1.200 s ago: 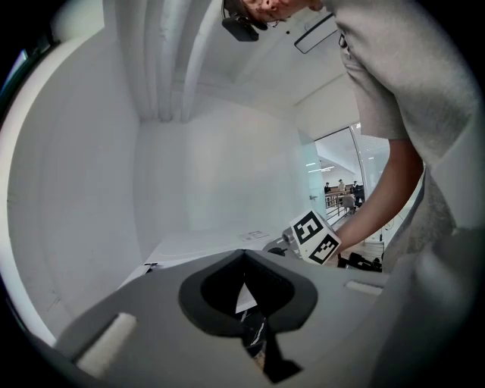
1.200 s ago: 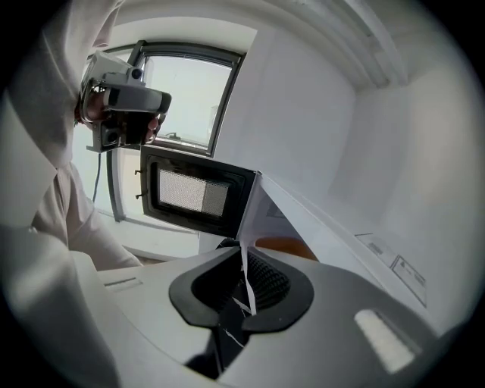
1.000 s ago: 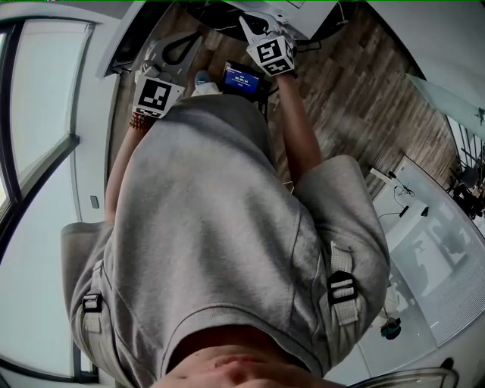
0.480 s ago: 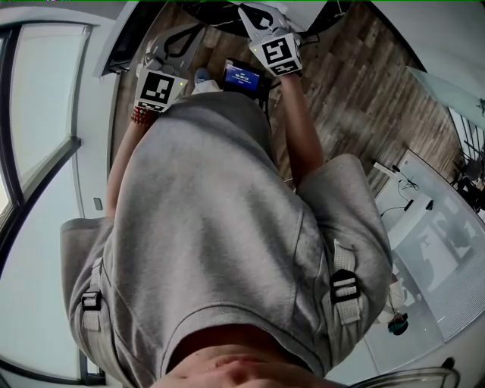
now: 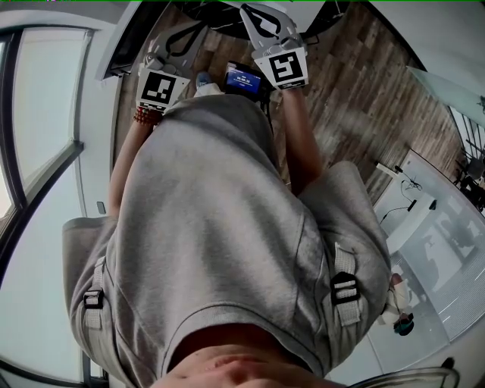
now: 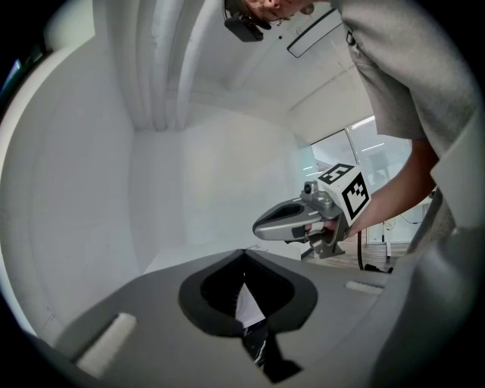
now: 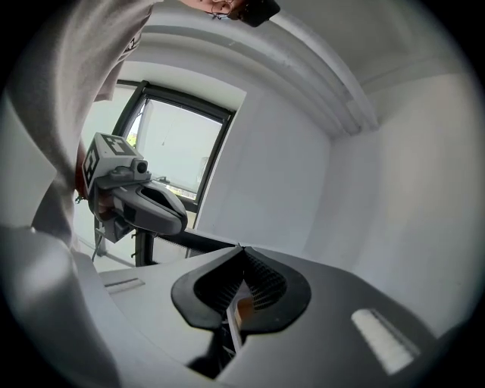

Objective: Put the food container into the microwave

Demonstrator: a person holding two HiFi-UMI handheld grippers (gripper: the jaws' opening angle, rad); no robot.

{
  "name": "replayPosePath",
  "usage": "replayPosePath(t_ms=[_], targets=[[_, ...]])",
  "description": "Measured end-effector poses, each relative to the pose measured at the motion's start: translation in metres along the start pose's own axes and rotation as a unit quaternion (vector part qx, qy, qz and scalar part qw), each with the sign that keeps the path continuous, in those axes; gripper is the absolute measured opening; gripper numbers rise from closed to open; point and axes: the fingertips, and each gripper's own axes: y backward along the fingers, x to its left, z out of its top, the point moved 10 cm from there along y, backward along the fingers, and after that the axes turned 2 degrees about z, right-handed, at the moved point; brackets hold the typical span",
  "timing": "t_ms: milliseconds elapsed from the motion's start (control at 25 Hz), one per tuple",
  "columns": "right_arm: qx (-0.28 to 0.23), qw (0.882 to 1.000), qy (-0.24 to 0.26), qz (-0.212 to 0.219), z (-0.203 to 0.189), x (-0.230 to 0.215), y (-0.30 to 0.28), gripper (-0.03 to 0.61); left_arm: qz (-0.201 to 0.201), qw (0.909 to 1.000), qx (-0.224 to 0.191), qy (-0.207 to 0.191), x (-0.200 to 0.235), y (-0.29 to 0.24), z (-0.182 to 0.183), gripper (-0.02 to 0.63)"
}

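No food container or microwave shows in any view. In the head view a person's grey shirt [image 5: 212, 227] fills the middle. Both grippers are held out past it, over a wooden floor [image 5: 356, 91]. My left gripper [image 5: 182, 38] is at upper left, its marker cube [image 5: 161, 89] nearer the body. My right gripper [image 5: 256, 14] is beside it at the top. In the left gripper view the left gripper's jaws [image 6: 242, 254] meet at the tip with nothing between them. My right gripper's jaws [image 7: 241, 248] are closed too, also empty. Both point up at white walls and ceiling.
A small device with a blue screen [image 5: 242, 77] lies on the floor between the grippers, next to a light shoe [image 5: 203, 79]. A dark-framed window [image 7: 167, 144] is on the left. White desks [image 5: 432, 235] stand at the right.
The right gripper's marker cube has shifted a little to the right and toward the body. The left gripper has hardly moved.
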Motion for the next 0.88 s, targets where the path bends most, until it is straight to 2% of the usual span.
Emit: replayPosePath(t_ms=[120,320,440,880], targets=[[-0.015,1.0,-0.008,-0.017,0.005,0.0,0.013,0.015,-0.002,1.0,-0.003,0.006,-0.002,-0.001,0.006,0.002],[-0.016,0.998,-0.02,-0.051,0.01,0.005,0.033,0.015,-0.003,0.9996,-0.03,0.002,-0.004,-0.004,0.01,0.002],[-0.018,0.997,-0.023,-0.066,0.01,0.012,0.041,0.015,0.002,0.9995,-0.021,0.023,-0.007,-0.001,0.013,0.002],[-0.024,0.996,-0.023,-0.081,0.021,0.024,0.06,0.015,0.007,0.9988,-0.039,0.028,-0.016,0.004,0.021,0.002]])
